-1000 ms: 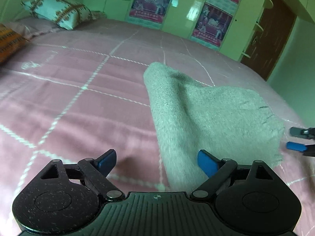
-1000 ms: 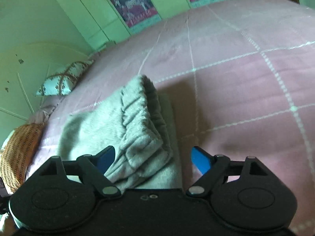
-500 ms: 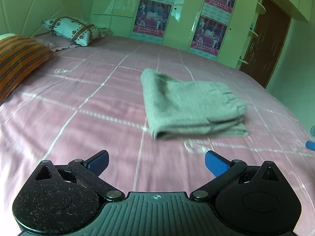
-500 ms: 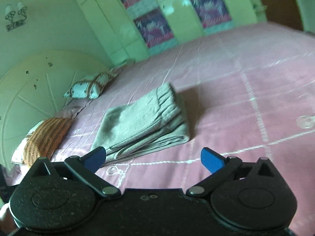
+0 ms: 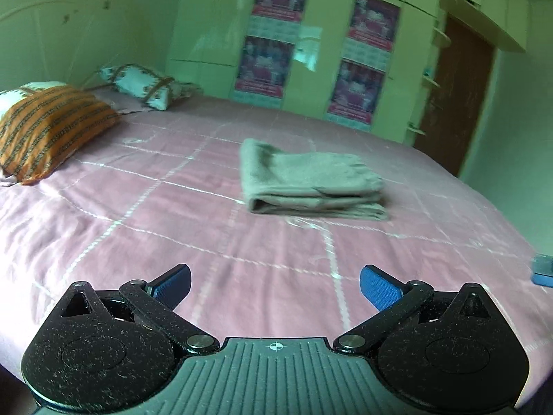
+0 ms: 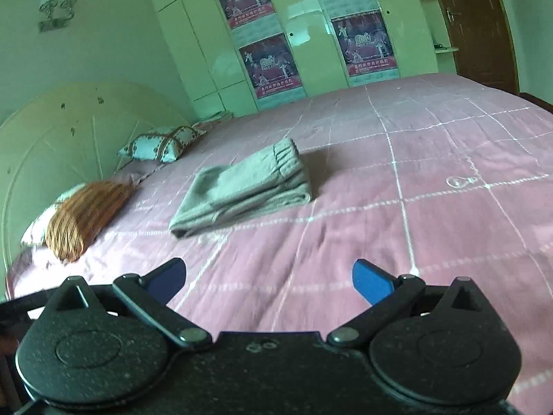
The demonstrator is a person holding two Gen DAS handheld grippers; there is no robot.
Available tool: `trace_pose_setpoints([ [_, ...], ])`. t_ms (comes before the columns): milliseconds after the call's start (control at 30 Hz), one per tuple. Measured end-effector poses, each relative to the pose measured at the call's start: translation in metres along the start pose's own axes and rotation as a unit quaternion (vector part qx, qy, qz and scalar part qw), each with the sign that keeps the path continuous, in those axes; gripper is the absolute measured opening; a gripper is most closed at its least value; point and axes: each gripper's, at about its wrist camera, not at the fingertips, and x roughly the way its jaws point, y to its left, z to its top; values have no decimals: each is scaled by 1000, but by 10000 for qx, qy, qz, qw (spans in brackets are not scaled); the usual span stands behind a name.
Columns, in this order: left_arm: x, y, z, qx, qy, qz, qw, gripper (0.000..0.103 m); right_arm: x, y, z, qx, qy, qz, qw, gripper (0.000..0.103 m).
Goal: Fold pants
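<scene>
The grey pants (image 5: 307,181) lie folded in a flat stack on the pink bed (image 5: 172,235). In the right wrist view the pants (image 6: 245,190) show their ribbed waistband at the far end. My left gripper (image 5: 274,288) is open and empty, well back from the pants near the bed's front. My right gripper (image 6: 268,282) is open and empty, also well back from them. A blue fingertip of the right gripper (image 5: 542,269) shows at the right edge of the left wrist view.
An orange striped pillow (image 5: 48,128) and a patterned white pillow (image 5: 141,84) lie at the head of the bed, left. A green wardrobe with posters (image 5: 311,45) and a brown door (image 5: 456,93) stand behind.
Both grippers have pulled back and up from the pants, which were right under them a second ago. The pants now lie folded and farther off.
</scene>
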Motion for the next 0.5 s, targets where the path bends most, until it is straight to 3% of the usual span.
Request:
trace_pose_setpoints([
  [200,-31,-36,-6,510,-107,71,9986,103,-29,31,-12,-658,-179,-124,9976,97],
  [500,-80,-66,0,185,-529,16,9984,103,-53,52,-6,-892,-267,-249,9953,97],
])
